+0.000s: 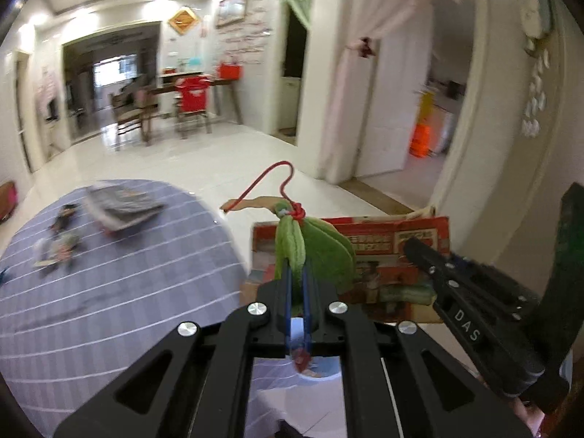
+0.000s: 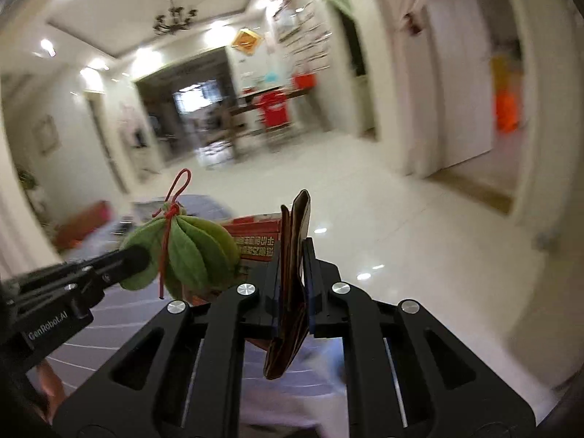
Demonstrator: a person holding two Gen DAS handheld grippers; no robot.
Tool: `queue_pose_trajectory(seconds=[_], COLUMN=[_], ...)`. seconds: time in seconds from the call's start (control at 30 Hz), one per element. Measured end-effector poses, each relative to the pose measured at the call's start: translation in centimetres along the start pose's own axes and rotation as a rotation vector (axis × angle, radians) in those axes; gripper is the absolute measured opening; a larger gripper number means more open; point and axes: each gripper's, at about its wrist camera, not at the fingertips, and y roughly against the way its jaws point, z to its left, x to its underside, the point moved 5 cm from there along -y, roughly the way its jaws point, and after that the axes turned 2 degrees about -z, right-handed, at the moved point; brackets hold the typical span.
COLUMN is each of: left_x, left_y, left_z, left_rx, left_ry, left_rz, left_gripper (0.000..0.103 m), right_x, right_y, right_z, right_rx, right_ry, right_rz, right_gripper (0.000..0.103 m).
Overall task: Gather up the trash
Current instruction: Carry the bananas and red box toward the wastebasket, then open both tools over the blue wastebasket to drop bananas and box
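The green felt ornament [image 1: 314, 255] sits at centre frame in the left wrist view, its long axis roughly upright, its red cord loop [image 1: 270, 182] pointing to the upper centre; the left gripper [image 1: 296, 277] is clamped on its lower edge, the blue pads nearly together with felt pinched between them. Behind it and to the right, the red printed carton [image 1: 394, 255] lies flattened with its long axis running left to right; the right gripper [image 1: 419, 252] enters from the lower right of that view, angled toward the upper left, its tip at the carton's right part. In the right wrist view the carton [image 2: 292, 255] appears edge-on between the right gripper's [image 2: 294, 255] fingers, standing near vertical at centre frame; the jaws are clenched on it. The left gripper [image 2: 135, 257] enters there from the left edge, its tip against the ornament [image 2: 189, 252]. A striped round tablecloth [image 1: 120, 284] fills the lower left, bearing blurred scraps [image 1: 58, 244] and a stack of papers [image 1: 120, 206] at its upper part.
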Motion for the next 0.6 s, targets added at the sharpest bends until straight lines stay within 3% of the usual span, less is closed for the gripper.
queue_pose_trajectory(seconds=[0.27, 0.6], left_x=[1.6, 6.4], left_y=[-9.5, -20.2], left_z=[-6.1, -6.1], left_rx=[0.086, 0.069], left_ry=[-0.054, -0.066], left_rz=[0.135, 0.334], left_gripper=[0.005, 0.005], right_x=[2.8, 8.0], right_y=[-4.4, -13.0], right_z=[-8.3, -12.9], right_rx=[0.198, 0.291], right_ry=[0.024, 0.056], right_rz=[0.091, 0.252], right_gripper=[0.011, 0.011])
